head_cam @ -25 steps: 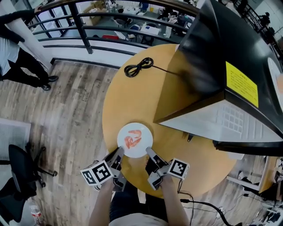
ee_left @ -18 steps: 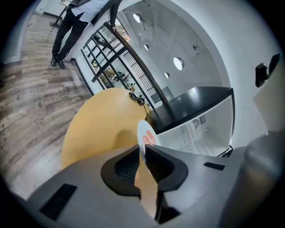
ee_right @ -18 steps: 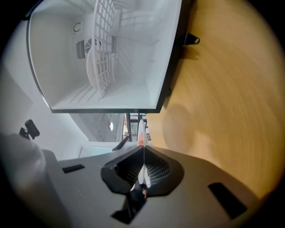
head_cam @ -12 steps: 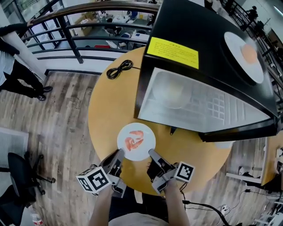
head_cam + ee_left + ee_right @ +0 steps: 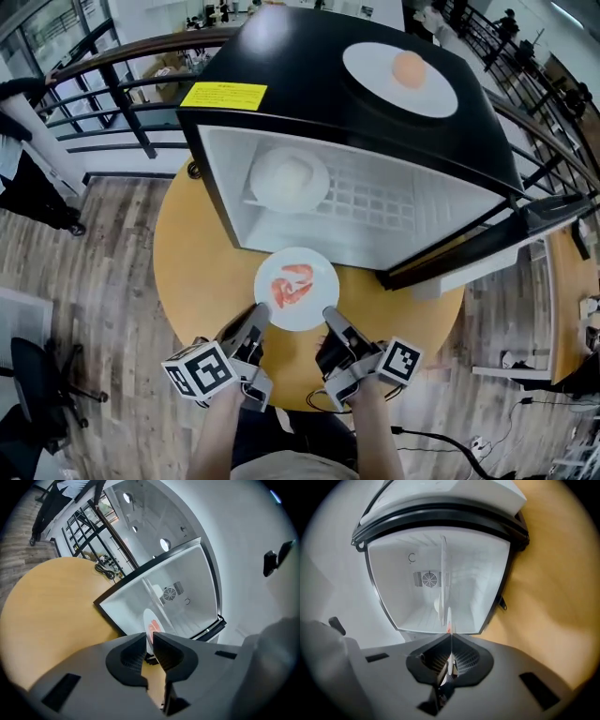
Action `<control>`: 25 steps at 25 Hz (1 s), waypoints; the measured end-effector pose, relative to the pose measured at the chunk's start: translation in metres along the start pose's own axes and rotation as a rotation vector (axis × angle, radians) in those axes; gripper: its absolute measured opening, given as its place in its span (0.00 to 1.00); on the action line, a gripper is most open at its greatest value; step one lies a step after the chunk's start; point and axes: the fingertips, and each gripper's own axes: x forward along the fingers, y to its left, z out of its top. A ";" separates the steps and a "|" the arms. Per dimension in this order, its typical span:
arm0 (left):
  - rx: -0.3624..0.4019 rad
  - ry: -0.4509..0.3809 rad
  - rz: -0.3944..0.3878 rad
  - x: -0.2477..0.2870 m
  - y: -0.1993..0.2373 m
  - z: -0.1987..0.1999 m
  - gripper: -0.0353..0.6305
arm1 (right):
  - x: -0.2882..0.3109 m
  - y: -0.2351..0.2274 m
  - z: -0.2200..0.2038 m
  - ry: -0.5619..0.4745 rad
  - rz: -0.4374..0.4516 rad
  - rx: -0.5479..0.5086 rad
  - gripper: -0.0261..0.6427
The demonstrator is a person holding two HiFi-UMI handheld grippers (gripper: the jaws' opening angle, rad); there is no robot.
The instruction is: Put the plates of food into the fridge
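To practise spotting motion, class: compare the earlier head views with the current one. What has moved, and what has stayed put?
The left gripper and right gripper carried the shrimp plate forward to the mouth of the open fridge. Both stay clamped on its rim. The plate inside and the plate on top of the fridge stayed put.

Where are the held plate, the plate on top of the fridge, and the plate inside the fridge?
held plate (image 5: 317, 306): head view, bare white rim.
plate on top of the fridge (image 5: 373, 77): head view, bare left part.
plate inside the fridge (image 5: 266, 191): head view, lower left rim.
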 end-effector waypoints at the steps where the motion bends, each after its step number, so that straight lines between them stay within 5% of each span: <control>1: -0.002 -0.003 -0.008 0.006 -0.007 -0.002 0.12 | -0.005 0.003 0.007 -0.013 0.007 0.006 0.07; 17: 0.156 0.034 -0.024 0.094 -0.088 0.033 0.12 | -0.011 0.047 0.097 -0.267 0.085 0.116 0.07; 25: 0.141 0.096 -0.069 0.124 -0.088 0.025 0.12 | 0.000 0.040 0.134 -0.459 0.063 0.134 0.07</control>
